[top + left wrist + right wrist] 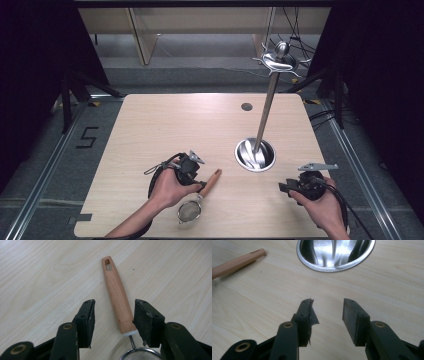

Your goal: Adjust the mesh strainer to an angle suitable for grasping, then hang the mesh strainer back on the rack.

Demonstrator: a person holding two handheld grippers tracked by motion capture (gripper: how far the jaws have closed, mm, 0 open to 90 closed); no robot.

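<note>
Evidently the left gripper [113, 315] stood with jaws apart astride the strainer's wooden handle [117, 297], not pinching it; the right gripper [327, 312], jaws apart and empty, idled near the stand's steel base [335, 255].

strainer [197, 199] lies on table [165, 125], left of stand base [255, 154]

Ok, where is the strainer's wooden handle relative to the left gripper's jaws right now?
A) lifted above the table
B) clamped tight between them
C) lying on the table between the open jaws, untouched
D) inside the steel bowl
C: in the left gripper view the wooden handle lies flat on the table with gaps to both pads of the left gripper.
</note>
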